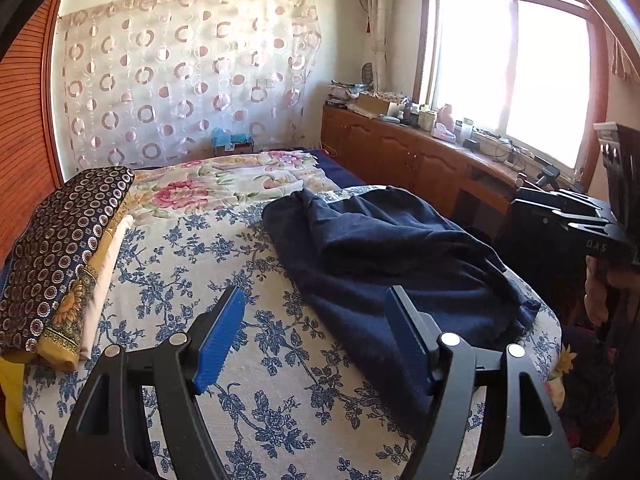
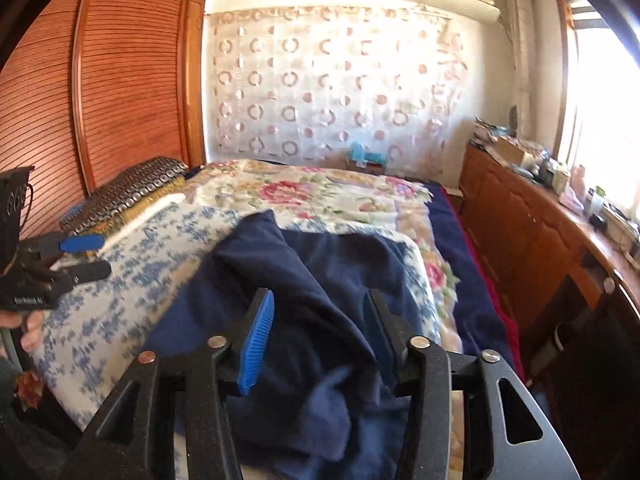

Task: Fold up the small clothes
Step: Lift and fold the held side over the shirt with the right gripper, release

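A dark navy garment (image 1: 380, 248) lies crumpled on the blue-flowered sheet (image 1: 200, 264), toward the bed's right side. My left gripper (image 1: 315, 290) hovers open above the sheet, its right finger over the garment's near left edge, with nothing between the pads. In the right wrist view the navy garment (image 2: 320, 248) fills the middle, and my right gripper (image 2: 319, 292) stands open just above its folds, the pads not pressing on the cloth. The left gripper (image 2: 90, 256) shows at the left edge, open, with a hand under it.
A folded stack of patterned clothes (image 1: 60, 260) sits at the bed's left edge. A pink-flowered quilt (image 1: 224, 184) covers the far half. A wooden cabinet (image 1: 400, 156) with clutter runs under the window on the right. A slatted wardrobe (image 2: 100, 80) stands on the left.
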A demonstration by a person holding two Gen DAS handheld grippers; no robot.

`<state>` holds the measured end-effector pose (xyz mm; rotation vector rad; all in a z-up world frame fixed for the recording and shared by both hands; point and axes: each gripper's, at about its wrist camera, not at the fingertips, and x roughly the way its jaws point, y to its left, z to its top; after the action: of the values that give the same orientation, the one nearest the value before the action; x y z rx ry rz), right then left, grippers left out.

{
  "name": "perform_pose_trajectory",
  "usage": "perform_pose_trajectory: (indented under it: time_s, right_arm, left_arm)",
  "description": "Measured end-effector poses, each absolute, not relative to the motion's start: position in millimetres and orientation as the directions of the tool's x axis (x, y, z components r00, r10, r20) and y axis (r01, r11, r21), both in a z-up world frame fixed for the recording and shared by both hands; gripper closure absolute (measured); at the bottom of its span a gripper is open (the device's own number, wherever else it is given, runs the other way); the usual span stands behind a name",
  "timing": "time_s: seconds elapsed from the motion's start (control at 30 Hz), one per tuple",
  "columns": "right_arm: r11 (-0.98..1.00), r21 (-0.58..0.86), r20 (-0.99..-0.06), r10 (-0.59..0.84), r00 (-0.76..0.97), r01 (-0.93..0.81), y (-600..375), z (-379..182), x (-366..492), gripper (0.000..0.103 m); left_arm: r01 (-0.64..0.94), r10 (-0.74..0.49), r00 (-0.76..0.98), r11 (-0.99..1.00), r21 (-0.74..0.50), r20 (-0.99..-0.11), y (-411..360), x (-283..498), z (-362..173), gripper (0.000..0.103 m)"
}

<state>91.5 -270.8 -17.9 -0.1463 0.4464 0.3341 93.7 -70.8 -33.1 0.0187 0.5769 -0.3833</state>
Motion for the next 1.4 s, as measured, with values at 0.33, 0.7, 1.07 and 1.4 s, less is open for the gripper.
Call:
perform_pose_trajectory:
  time_s: [0.33, 0.7, 1.07, 1.4]
  right_arm:
    - [0.872, -0.038, -0.566, 0.383, 0.730, -0.487, -224.1, -25.3, 169.4, 0.050]
    - [0.852, -0.063, -0.692, 0.339, 0.637, -0.521, -161.1, -60.4, 244.3, 0.050]
    - [0.851, -0.161, -0.654, 0.288, 0.700, -0.500, -178.7, -45.4, 262.9, 0.097]
    - [0.971, -0.130, -0.613, 0.082, 0.786, -0.202, -287.0, 20.2, 330.5, 0.098]
  left_arm:
    - [0.327, -0.326, 0.788, 0.940, -0.094, -0.522, -57.7, 92.9, -33.7, 0.030]
    - [0.302, -0.317, 0.789, 0.946, -0.119, -0.527, -44.5, 95.4, -40.2, 0.030]
    - [0.302, -0.320, 0.781, 0.945, -0.124, -0.537, -39.3, 95.0, -46.3, 0.030]
    - [0.320, -0.335, 0.770, 0.939, -0.126, -0.543, -45.8, 93.5, -48.8, 0.029]
